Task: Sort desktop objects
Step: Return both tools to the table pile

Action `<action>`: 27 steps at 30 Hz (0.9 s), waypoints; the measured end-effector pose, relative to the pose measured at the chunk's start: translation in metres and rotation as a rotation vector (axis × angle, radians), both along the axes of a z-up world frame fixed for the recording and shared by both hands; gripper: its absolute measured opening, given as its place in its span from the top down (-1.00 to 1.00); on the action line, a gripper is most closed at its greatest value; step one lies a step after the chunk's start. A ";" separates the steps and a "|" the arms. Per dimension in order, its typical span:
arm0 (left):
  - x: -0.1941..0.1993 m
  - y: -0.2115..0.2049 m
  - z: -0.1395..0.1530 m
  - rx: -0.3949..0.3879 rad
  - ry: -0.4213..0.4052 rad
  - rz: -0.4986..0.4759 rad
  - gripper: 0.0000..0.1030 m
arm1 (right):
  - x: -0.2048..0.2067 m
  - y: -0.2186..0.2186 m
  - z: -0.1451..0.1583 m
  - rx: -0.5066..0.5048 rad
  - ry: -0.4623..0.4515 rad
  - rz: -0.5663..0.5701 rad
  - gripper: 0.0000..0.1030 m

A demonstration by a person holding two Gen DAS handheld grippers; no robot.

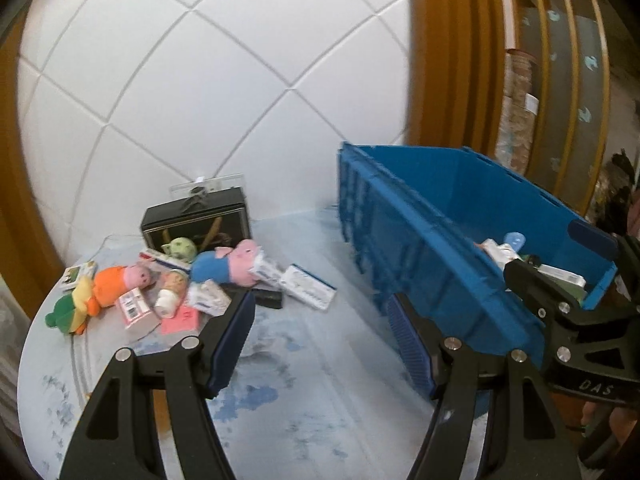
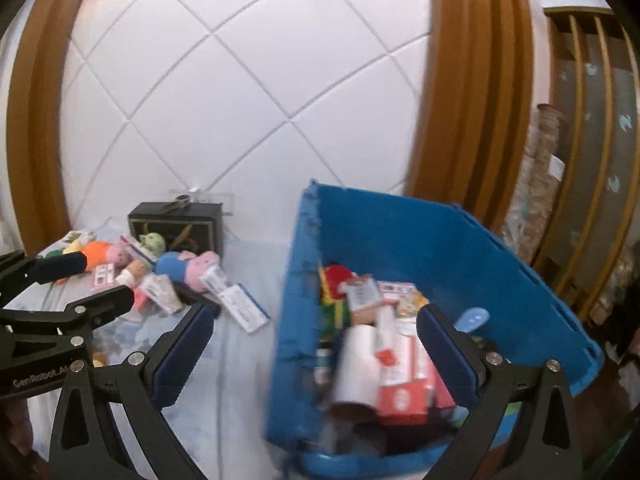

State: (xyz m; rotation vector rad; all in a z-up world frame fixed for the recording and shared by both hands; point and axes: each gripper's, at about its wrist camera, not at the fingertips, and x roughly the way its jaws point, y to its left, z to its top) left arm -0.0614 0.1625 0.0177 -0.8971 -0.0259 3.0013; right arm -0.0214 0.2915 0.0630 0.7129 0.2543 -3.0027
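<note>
Both the left gripper [image 1: 322,320] and right gripper [image 2: 316,330] are spread and empty; toys [image 1: 224,266] lie left of the blue bin [image 1: 440,216] on the desk [image 1: 304,360].

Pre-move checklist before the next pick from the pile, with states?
1. Left hand-held gripper open and empty: ok.
2. Right hand-held gripper open and empty: ok.
3. Blue bin has room for more: ok, though already partly filled.
4. Pile reachable: ok; blue-bodied pig plush lies on top, uncovered.
5. Medicine box clear of the others: ok, at the pile's edge.
6. Pile stable when one item is pulled: cannot tell.
</note>
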 end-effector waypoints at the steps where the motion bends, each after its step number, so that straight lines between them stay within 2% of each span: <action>1: 0.000 -0.008 -0.001 0.004 -0.001 0.008 -0.33 | -0.002 -0.007 -0.001 0.001 0.000 0.012 -1.00; 8: -0.010 -0.063 -0.021 0.017 -0.042 0.095 -0.33 | -0.022 -0.054 -0.005 0.004 0.001 0.094 -1.00; 13: -0.026 -0.096 -0.043 0.013 -0.094 0.170 -0.33 | -0.047 -0.081 -0.019 -0.002 -0.037 0.151 -1.00; 22: -0.079 -0.137 -0.101 0.034 -0.245 0.245 -0.33 | -0.109 -0.113 -0.069 -0.031 -0.162 0.225 -1.00; 27: -0.111 -0.151 -0.126 0.031 -0.298 0.251 -0.33 | -0.147 -0.121 -0.102 -0.037 -0.233 0.236 -1.00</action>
